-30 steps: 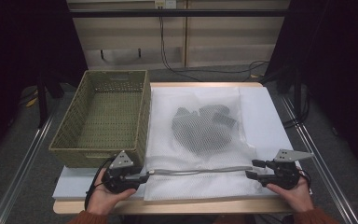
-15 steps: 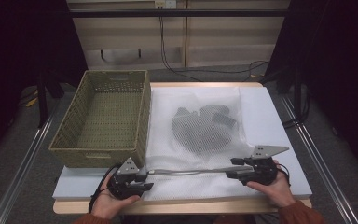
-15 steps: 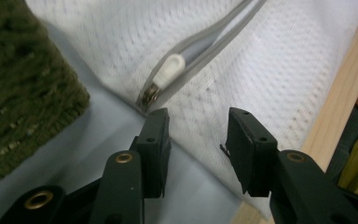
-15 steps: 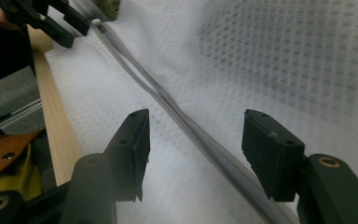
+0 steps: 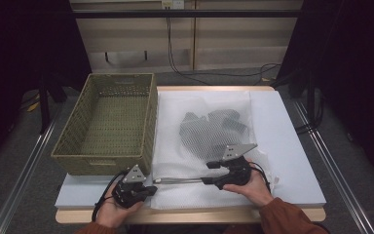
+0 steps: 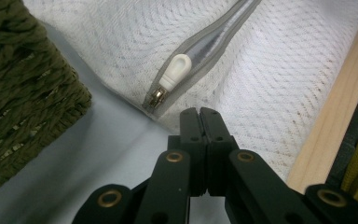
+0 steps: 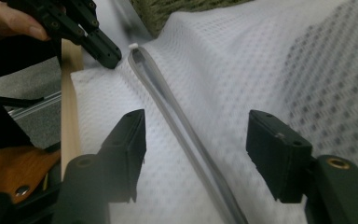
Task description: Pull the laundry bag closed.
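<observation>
White mesh bag: a white mesh laundry bag (image 5: 209,146) is lying flat on the pale table (image 5: 292,146) with dark striped clothes (image 5: 209,129) inside, right beside the green woven basket (image 5: 109,122).
Zipper: the grey zipper (image 7: 177,116) is running along the bag's near edge, and its white pull tab (image 6: 175,72) is sitting at the left end, near the basket corner.
Left gripper: the left gripper (image 6: 199,116) has just been closing and is now clamped fully together at the bag's corner just beside the tab; can't honestly tell if it's pinching any mesh.
Right gripper: the right gripper (image 7: 196,144) has just been opening wider and is hovering spread over the zipper line, grabbing nothing.
Risk: if the left one is only pinching air, I reckon the bag is going to slide or bunch the moment anyone tugs that tab. The right pads could also be snagging loose mesh instead of the zipper.
Changed: compared to a second back, the right gripper is sitting a lot further left along the zipper, nearer the middle, while the left hand is hardly shifted.
</observation>
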`<act>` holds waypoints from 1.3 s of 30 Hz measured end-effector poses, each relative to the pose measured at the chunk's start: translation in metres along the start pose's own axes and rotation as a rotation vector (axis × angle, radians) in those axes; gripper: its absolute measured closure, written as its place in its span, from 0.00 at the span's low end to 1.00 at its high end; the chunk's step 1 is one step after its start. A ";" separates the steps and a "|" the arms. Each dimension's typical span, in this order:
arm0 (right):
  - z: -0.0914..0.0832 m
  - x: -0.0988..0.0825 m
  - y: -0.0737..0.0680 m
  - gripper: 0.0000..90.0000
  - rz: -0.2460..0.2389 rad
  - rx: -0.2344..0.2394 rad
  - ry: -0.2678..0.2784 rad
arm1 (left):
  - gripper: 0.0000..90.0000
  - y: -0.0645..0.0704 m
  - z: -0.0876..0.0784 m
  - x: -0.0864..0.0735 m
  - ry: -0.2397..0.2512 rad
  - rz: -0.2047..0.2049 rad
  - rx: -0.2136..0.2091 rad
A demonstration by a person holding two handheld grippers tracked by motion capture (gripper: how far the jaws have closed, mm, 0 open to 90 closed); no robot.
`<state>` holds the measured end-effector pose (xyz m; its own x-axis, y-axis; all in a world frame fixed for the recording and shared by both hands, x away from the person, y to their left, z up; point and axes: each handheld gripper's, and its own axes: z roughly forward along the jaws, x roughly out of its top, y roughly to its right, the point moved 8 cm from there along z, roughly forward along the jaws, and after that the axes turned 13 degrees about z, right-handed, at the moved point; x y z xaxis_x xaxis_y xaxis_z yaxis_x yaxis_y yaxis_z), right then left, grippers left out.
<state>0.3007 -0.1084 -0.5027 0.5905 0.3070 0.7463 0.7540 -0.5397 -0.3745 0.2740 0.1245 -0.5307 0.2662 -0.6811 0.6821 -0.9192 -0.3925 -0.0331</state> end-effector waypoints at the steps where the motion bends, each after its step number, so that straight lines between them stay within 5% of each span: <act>1: 0.005 0.001 -0.002 0.44 0.000 0.007 -0.006 | 0.99 -0.001 -0.002 0.000 -0.004 0.001 0.010; 11: 0.052 0.017 -0.023 0.76 0.009 0.098 -0.084 | 0.99 0.001 -0.010 0.003 0.030 0.009 0.016; 18: 0.081 0.019 -0.039 0.85 -0.016 0.152 -0.148 | 0.99 0.004 -0.009 0.004 0.032 0.031 0.014; 28: 0.095 0.023 -0.053 0.89 -0.005 0.210 -0.169 | 0.99 0.007 -0.009 0.005 0.026 0.048 0.002; 39: 0.112 0.027 -0.054 0.86 0.010 0.207 -0.228 | 0.99 0.008 -0.009 0.004 0.021 0.049 0.000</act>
<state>0.3076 0.0165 -0.5239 0.6301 0.4829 0.6081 0.7764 -0.3796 -0.5030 0.2651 0.1238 -0.5214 0.2150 -0.6864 0.6947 -0.9310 -0.3588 -0.0664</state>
